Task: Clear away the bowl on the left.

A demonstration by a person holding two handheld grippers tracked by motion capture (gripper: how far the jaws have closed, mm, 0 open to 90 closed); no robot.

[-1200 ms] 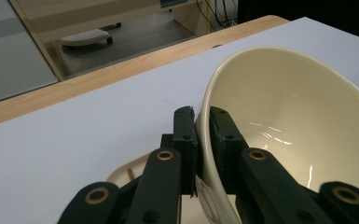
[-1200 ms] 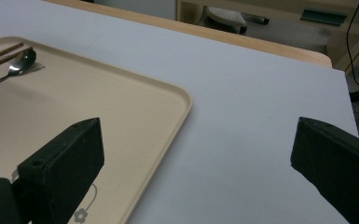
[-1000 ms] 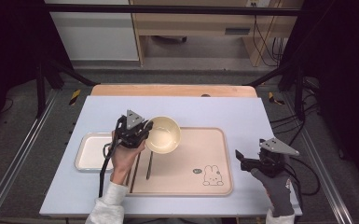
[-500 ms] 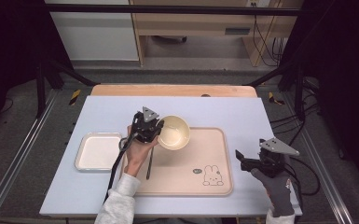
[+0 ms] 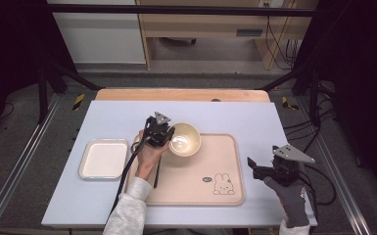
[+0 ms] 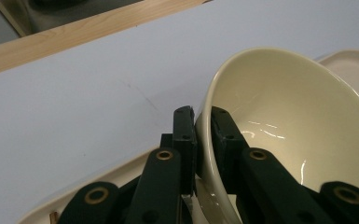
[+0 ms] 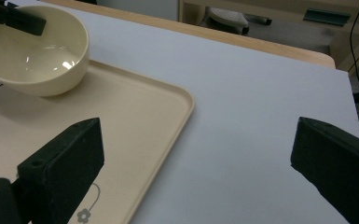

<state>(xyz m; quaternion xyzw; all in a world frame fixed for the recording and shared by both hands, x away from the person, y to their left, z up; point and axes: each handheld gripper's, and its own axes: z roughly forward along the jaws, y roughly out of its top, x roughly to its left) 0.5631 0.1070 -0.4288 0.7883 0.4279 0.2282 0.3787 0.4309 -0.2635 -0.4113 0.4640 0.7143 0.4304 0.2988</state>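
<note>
Now we see the left gripper clamped on the rim of the cream bowl, w/ one jaw inside and one outside, at the far left corner of the beige tray. Right gripper has jaws wide apart, holding nothing, just beside the tray's right edge.

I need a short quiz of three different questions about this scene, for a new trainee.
1. True or false: the left gripper is shut on the rim of the bowl.
2. What lies to the left of the beige tray? A) a white square dish B) a cup
3. What is printed on the beige tray?

Key: 1 true. 2 A, the white square dish. 3 A rabbit drawing.
</note>
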